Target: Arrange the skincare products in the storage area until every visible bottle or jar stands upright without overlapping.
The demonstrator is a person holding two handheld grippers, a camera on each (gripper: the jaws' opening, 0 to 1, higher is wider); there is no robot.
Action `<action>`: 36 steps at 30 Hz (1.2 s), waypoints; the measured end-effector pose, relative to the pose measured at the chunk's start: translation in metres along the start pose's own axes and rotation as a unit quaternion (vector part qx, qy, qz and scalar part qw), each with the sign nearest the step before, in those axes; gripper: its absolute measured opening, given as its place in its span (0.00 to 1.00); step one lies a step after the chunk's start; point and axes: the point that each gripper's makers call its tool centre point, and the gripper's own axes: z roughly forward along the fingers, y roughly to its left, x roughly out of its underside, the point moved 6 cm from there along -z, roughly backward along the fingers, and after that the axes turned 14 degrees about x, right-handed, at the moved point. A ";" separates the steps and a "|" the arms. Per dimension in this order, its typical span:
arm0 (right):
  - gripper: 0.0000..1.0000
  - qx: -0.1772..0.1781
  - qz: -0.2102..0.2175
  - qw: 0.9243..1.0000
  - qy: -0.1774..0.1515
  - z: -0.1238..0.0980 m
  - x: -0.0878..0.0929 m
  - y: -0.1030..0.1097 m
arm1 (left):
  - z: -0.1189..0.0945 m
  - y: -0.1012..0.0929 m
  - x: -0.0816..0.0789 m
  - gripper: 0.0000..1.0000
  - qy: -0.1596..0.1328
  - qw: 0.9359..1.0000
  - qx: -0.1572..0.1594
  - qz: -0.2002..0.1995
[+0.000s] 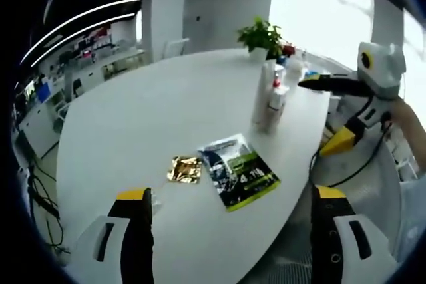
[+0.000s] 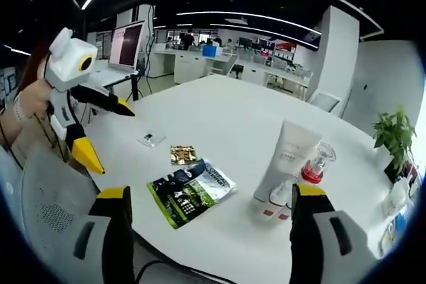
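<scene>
Left gripper view shows the left gripper [image 1: 236, 221] with its jaws spread wide and nothing between them, hovering above the near edge of the white worktop [image 1: 146, 118]. A dark and green packet [image 1: 238, 171] lies flat near that edge, with a small gold sachet [image 1: 184, 168] just beside it. Farther along, close to the worktop's right edge, a tall white tube [image 1: 263, 94] stands upright with a smaller white bottle [image 1: 276, 106] touching or just beside it; more small containers sit behind them near a potted plant [image 1: 261, 35] at the far end. The right gripper [image 1: 326, 114] enters from the right, held off the worktop's edge, its jaws open and empty. In the right gripper view the right gripper [image 2: 210, 221] has its jaws wide apart and holds nothing; the tube [image 2: 286, 157] stands upright near the worktop's near edge beside a clear bottle with a red base [image 2: 315, 164], and a small clear sachet [image 2: 150, 139] lies apart from the packet [image 2: 190, 191].
</scene>
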 end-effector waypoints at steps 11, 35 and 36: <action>0.99 -0.032 0.026 0.999 0.023 0.016 0.022 0.004 | 0.018 0.000 0.007 0.97 0.024 1.000 0.015 -0.002; 0.76 -0.134 0.001 0.983 0.126 0.067 0.058 0.022 | 0.096 0.031 0.016 0.93 0.128 0.987 0.081 -0.048; 0.73 -0.138 -0.002 0.981 0.136 0.069 0.060 0.023 | 0.100 0.031 0.013 0.93 0.131 0.987 0.084 -0.043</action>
